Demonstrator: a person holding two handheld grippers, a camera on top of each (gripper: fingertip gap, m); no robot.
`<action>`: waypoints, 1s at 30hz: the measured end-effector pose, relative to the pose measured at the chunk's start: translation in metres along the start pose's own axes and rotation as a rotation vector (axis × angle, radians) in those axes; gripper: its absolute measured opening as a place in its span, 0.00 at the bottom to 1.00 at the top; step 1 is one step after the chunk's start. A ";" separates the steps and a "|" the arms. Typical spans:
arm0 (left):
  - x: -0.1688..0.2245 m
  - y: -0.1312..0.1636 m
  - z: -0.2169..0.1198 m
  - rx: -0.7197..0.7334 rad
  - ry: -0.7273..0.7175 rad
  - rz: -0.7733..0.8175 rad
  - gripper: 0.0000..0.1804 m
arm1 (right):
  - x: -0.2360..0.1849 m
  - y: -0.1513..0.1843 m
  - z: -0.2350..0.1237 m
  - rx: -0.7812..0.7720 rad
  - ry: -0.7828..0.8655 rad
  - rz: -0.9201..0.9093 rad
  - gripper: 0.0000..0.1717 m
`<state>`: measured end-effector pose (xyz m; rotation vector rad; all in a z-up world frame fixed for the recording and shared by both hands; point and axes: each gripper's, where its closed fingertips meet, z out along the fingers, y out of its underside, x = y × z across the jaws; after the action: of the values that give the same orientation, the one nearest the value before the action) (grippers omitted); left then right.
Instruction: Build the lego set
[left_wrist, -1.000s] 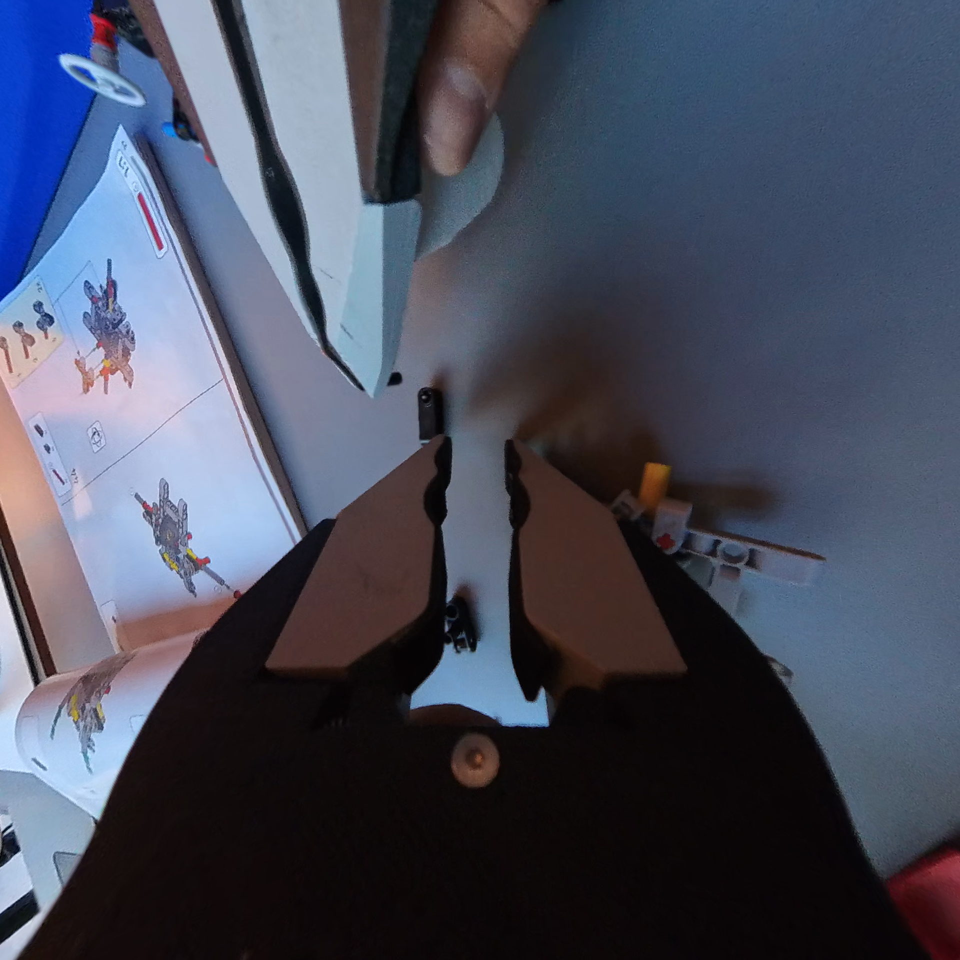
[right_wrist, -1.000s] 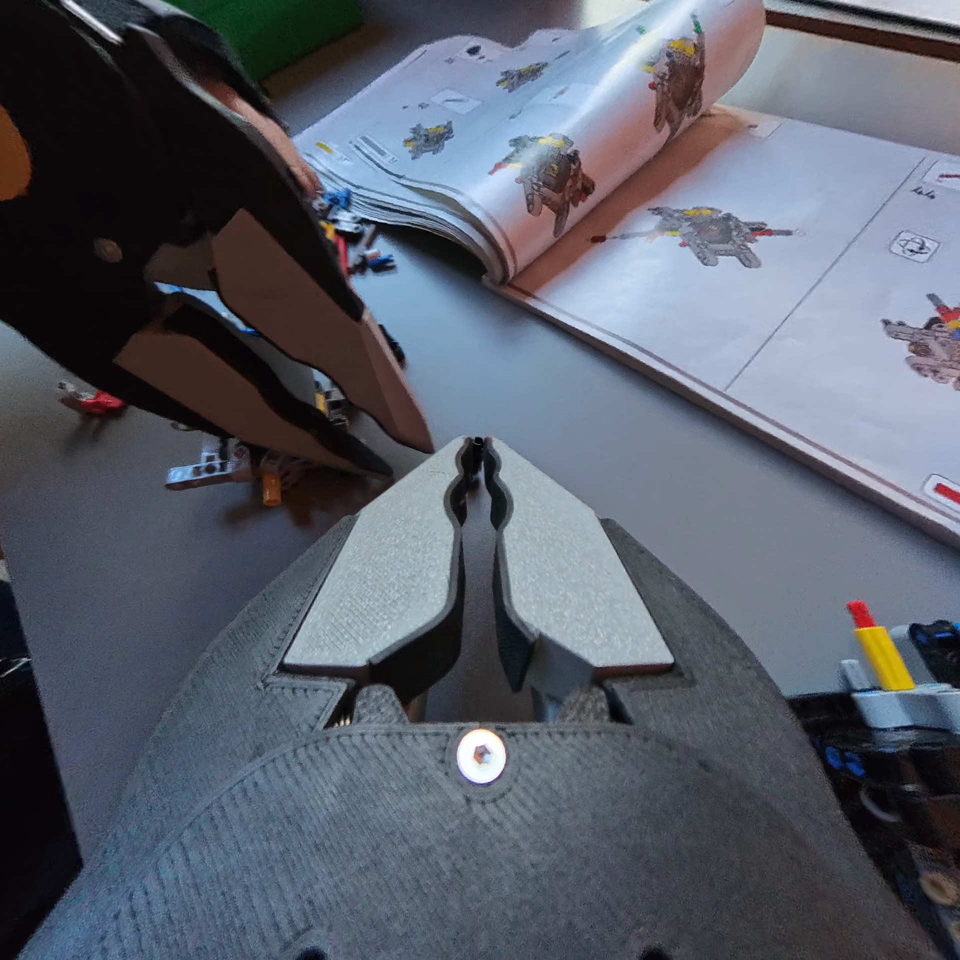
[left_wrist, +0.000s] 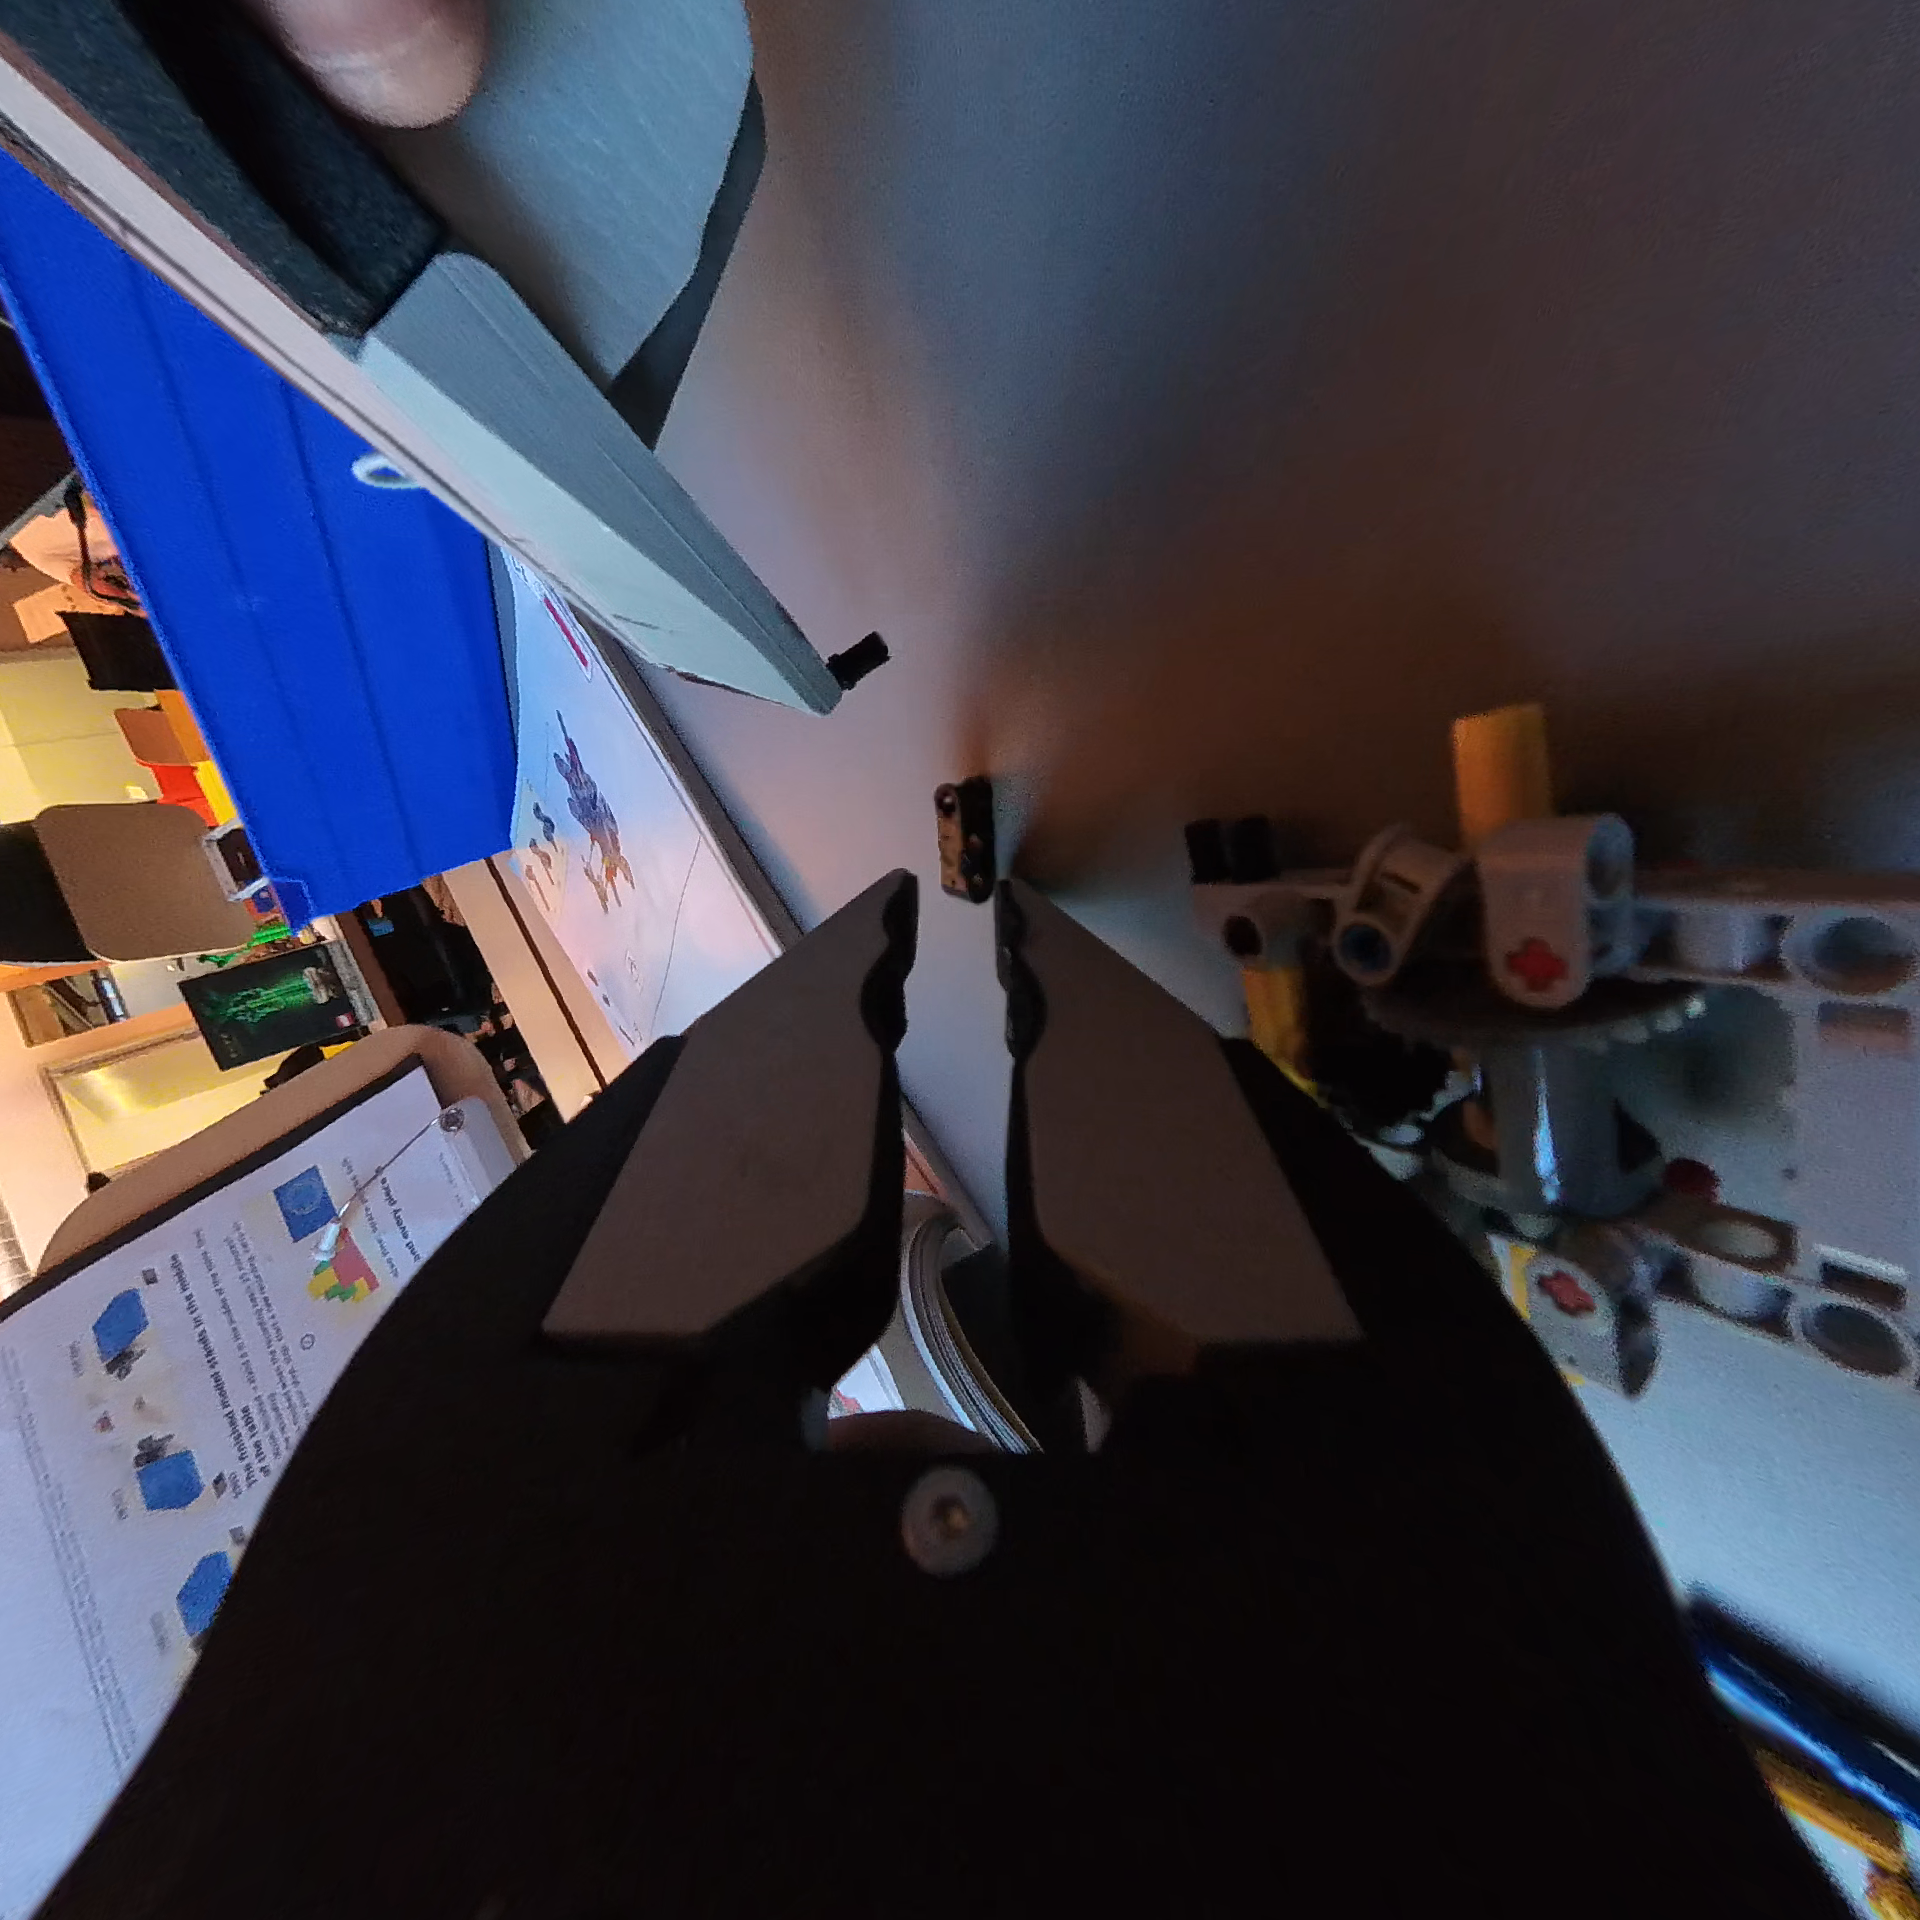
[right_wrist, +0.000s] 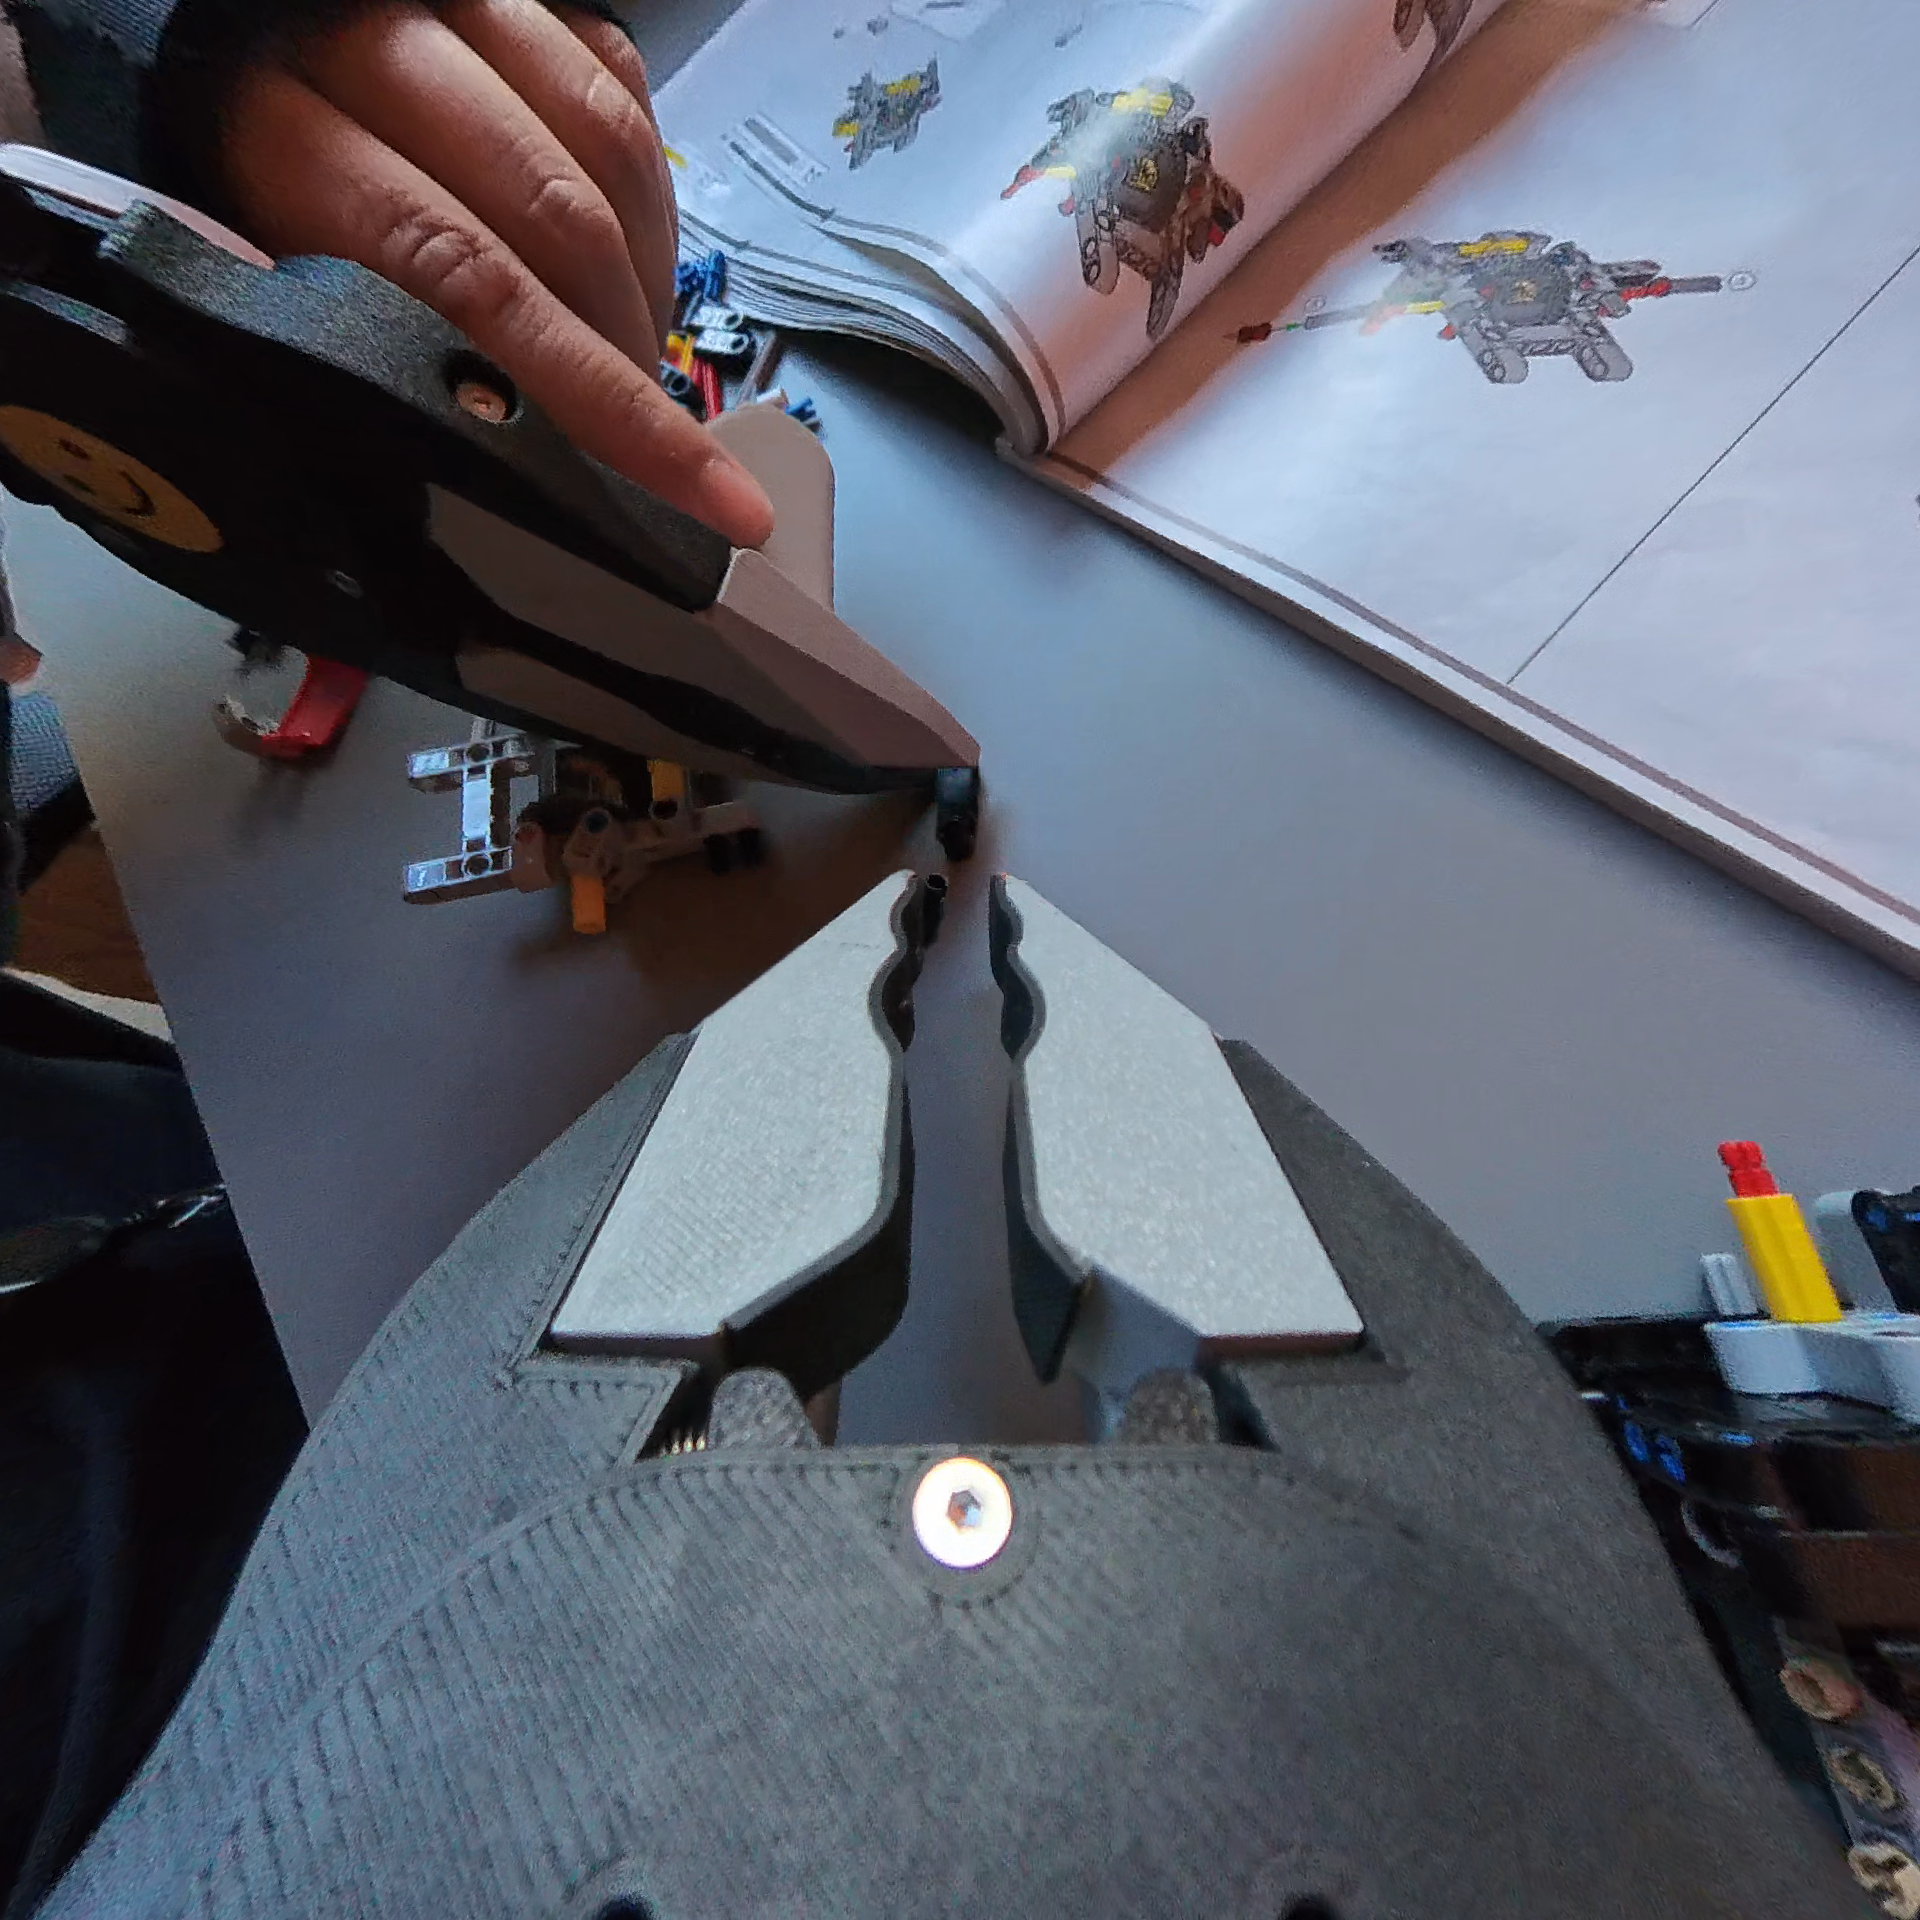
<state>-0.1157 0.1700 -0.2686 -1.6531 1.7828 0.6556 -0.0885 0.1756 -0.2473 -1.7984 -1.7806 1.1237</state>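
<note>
A matt grey table (right_wrist: 1299, 790) carries everything. An open, illustrated instruction booklet (right_wrist: 1558, 468) lies well to the far side of the half-built grey, white and yellow brick assembly (right_wrist: 582, 821).

The left gripper (left_wrist: 956, 899), black-bodied with tan fingers and held by a hand (right_wrist: 499, 208), reaches over that assembly and ends just past it on the booklet side. Its jaws stand a narrow slit apart with nothing between them. The right gripper (right_wrist: 951, 894), dark grey with pale grey fingers, points at the same spot beside the assembly, its jaws also parted by a narrow slit.

A short black pierced beam (left_wrist: 964, 840) stands on end on the table, just beside the assembly on the booklet side. It is immediately ahead of the left gripper's tips, closer to the tip nearer the assembly, and neither pad clamps it. From the right wrist it sits just beyond that gripper's tips too.

A tiny black pin (right_wrist: 932, 902) lies against the right gripper's assembly-side fingertip, with clear space to the other pad.

A second ago the right jaws were shut on this pin; now they have parted. The left jaws have narrowed.
</note>
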 end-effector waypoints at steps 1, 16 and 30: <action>0.000 0.000 0.000 0.003 0.001 -0.005 0.07 | 0.001 0.001 0.001 -0.008 0.004 0.000 0.05; -0.015 0.077 -0.058 -0.115 0.073 -0.565 0.16 | 0.002 0.009 0.012 -0.071 0.083 -0.098 0.10; 0.008 0.048 -0.040 0.024 0.243 -0.776 0.15 | -0.002 -0.005 0.008 0.052 0.015 -0.030 0.09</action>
<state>-0.1673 0.1404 -0.2495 -2.2638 1.1191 0.0793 -0.0970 0.1724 -0.2480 -1.7399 -1.7477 1.1320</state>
